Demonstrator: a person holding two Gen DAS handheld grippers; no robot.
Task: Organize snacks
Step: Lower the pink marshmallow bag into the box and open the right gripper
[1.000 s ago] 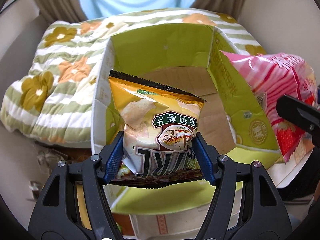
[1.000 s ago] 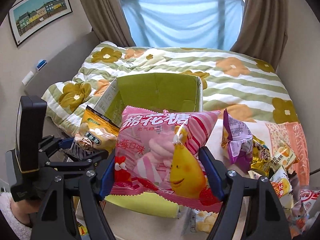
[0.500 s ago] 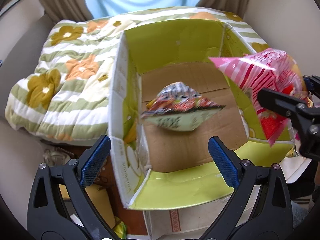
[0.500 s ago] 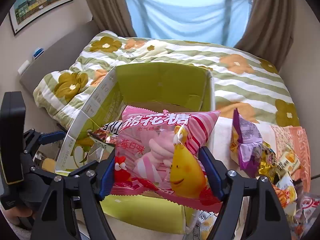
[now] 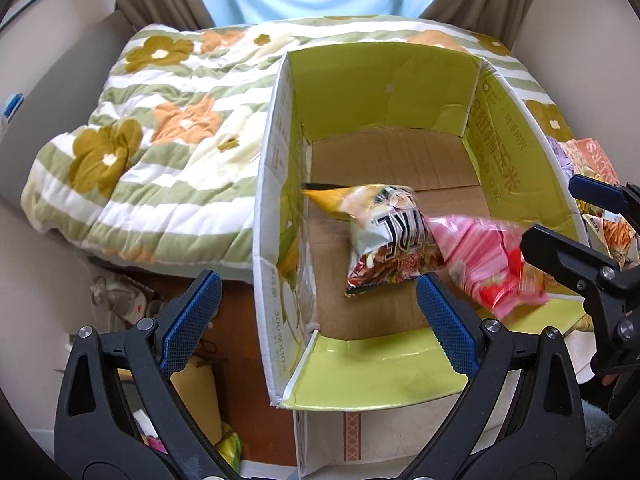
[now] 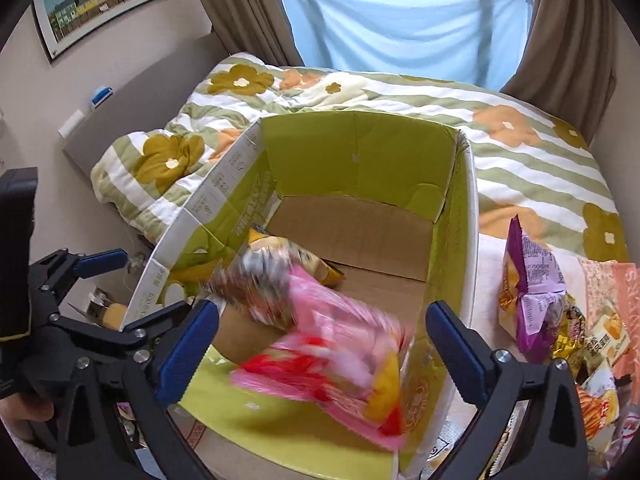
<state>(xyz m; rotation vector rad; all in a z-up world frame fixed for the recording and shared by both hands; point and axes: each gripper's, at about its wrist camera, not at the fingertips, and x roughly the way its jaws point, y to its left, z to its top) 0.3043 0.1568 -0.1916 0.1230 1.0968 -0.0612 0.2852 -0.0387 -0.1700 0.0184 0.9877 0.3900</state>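
Observation:
A green-lined cardboard box (image 5: 516, 148) (image 6: 360, 156) stands open on the bed's edge. A yellow chip bag (image 5: 380, 236) (image 6: 260, 276) lies inside it on the brown floor. A pink marshmallow bag (image 5: 488, 256) (image 6: 340, 352) is blurred, falling into the box at its near right side. My left gripper (image 5: 316, 312) is open and empty over the box's near left corner. My right gripper (image 6: 320, 344) is open and empty just above the pink bag; it also shows in the left wrist view (image 5: 572, 232).
A flowered green-striped quilt (image 5: 152, 152) (image 6: 520, 148) covers the bed behind the box. A purple snack bag (image 6: 532, 284) and several other snacks (image 6: 596, 360) lie right of the box. Clutter lies on the floor (image 5: 200, 384) left of the box.
My left gripper opened and dropped the chip bag into the box. My right gripper then opened and let go of the pink bag, which is falling in. Both grippers moved forward over the box.

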